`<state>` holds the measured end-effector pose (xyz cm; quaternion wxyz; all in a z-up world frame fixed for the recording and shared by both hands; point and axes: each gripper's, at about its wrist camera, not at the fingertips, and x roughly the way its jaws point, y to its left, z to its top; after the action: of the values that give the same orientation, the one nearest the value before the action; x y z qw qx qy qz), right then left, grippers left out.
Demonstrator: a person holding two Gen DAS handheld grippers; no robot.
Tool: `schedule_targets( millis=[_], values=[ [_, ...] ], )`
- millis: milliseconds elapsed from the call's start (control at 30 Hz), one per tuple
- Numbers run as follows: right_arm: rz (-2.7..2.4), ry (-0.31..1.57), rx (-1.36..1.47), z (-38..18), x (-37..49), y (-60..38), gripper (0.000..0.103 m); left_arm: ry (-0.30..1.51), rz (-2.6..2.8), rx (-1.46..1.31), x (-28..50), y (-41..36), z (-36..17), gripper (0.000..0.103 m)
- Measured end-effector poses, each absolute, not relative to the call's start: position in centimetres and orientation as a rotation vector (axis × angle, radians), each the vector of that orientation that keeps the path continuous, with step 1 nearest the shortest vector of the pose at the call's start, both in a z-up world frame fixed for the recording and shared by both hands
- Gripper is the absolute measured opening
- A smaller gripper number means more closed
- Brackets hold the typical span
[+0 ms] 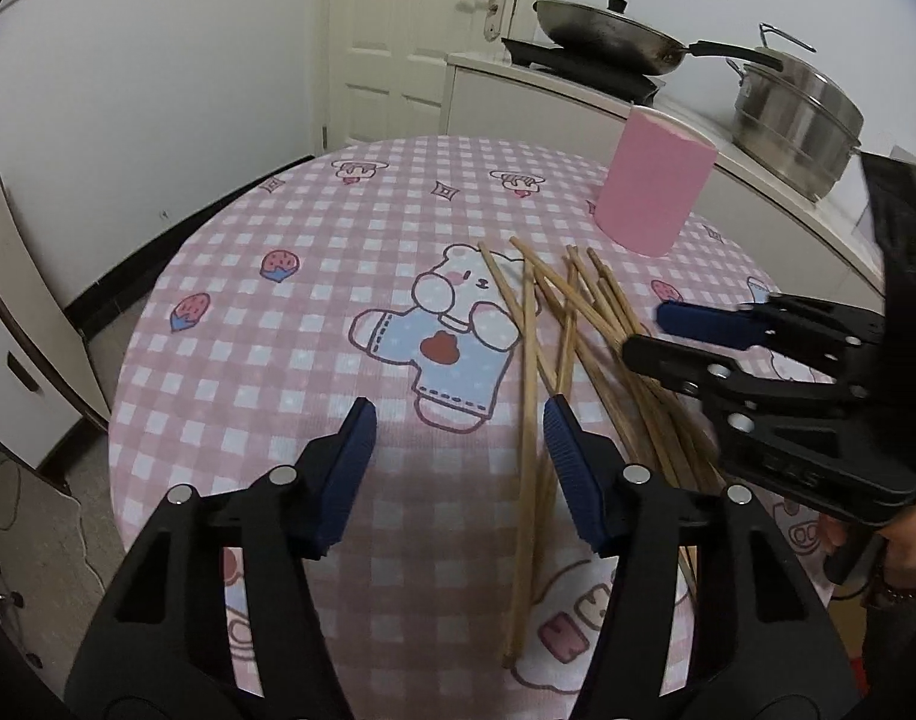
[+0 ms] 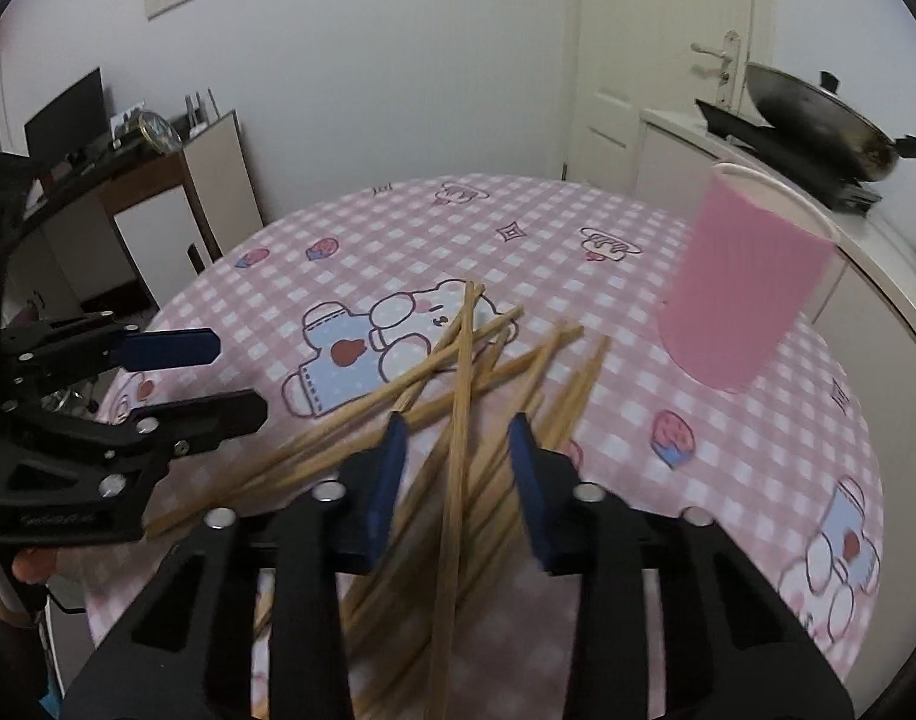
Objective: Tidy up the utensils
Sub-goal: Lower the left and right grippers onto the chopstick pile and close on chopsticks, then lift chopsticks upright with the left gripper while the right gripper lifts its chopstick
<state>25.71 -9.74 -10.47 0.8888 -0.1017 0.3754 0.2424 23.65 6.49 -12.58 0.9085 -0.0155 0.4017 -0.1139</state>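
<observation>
Right wrist view shows the right claw (image 2: 458, 468) parted, gripping nothing, straddling scattered chopsticks (image 2: 458, 372) at centre on the desk (image 2: 727, 480), the left claw (image 2: 230, 375) also parted; gathering looks underway, next needing closure on sticks, then the pink cup (image 2: 739, 288) upper right.

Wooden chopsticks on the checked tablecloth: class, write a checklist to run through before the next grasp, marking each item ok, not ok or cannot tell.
1. Tall pink ribbed cup stands upright with its mouth free: ok.
2. Loose pile of wooden chopsticks lies parallel and tidy: not ok, they cross.
3. Right gripper is open with chopsticks between its blue fingers: ok.
4. Right gripper's pads press a chopstick: cannot tell.
5. Left gripper is lined up over a chopstick: not ok, bare pink checked tablecloth lies between its fingers.
</observation>
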Motion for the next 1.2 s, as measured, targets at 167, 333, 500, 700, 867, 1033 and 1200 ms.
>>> schedule_targets(
  millis=[167, 333, 500, 700, 867, 1033, 1200],
  values=[
    [0.509, 0.834, -0.249, -11.2, 27.4, -8.9, 0.017, 0.85, -0.27, -0.042, 24.6, 6.3, -12.7, 0.058],
    [0.512, 0.85, -0.238, -11.2, 28.3, -9.4, 0.005, 0.882, -0.3, -0.009, 26.5, 4.6, -13.1, 0.058],
    [0.512, 0.829, -0.191, -10.1, 28.4, -11.1, 0.005, 0.919, -0.301, 0.03, 28.6, 3.3, -13.7, 0.057],
    [0.527, 0.833, -0.152, -9.6, 28.9, -12.1, 0.005, 0.969, -0.302, 0.084, 30.4, 1.1, -14.4, 0.035],
    [0.555, 0.842, -0.117, -9.6, 29.3, -12.6, 0.005, 0.993, -0.329, 0.09, 30.8, 0.3, -14.8, 0.023],
    [0.566, 0.838, -0.092, -9.2, 29.4, -13.1, 0.005, 1.003, -0.337, 0.074, 30.9, 0.5, -14.6, 0.01],
    [0.572, 0.821, -0.076, -8.3, 28.9, -13.6, 0.005, 0.987, -0.334, 0.051, 30.4, 1.1, -13.8, 0.01]
  ],
)
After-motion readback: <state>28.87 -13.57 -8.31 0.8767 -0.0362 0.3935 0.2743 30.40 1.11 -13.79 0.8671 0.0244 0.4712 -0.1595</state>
